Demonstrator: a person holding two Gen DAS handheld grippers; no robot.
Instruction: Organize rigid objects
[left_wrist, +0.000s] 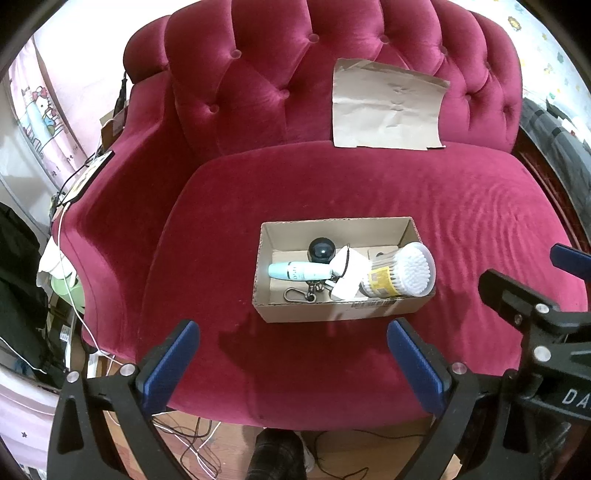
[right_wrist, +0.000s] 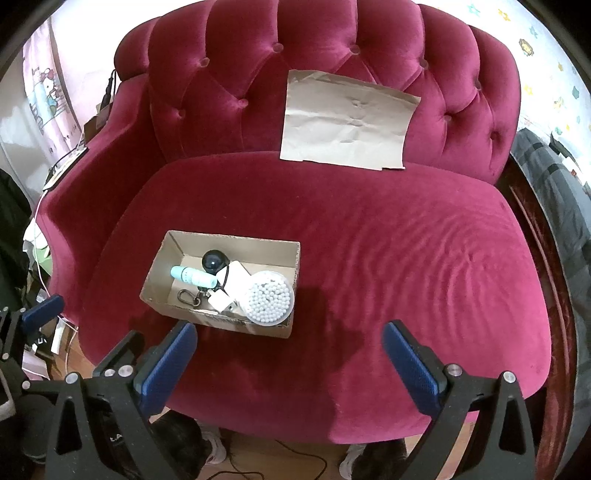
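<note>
Apparently all items boxed: cardboard box (left_wrist: 332, 310) mid-seat on armchair (right_wrist: 406, 258). Left gripper (left_wrist: 291, 354), right gripper (right_wrist: 288, 354): jaws apart, empty. Cotton swab tub (left_wrist: 402, 273) overhangs rim; seat it squarely.

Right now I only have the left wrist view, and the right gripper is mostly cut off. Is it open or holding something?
Observer: The right gripper is open, with nothing between its fingers.
Operator: What is under it?
Observer: Bare red seat cushion, near the front edge.
Operator: Where is the cardboard box from there?
Observer: The cardboard box lies ahead and to the left; its near right corner is close to the gripper's left fingertip, not touching as far as I can tell.
</note>
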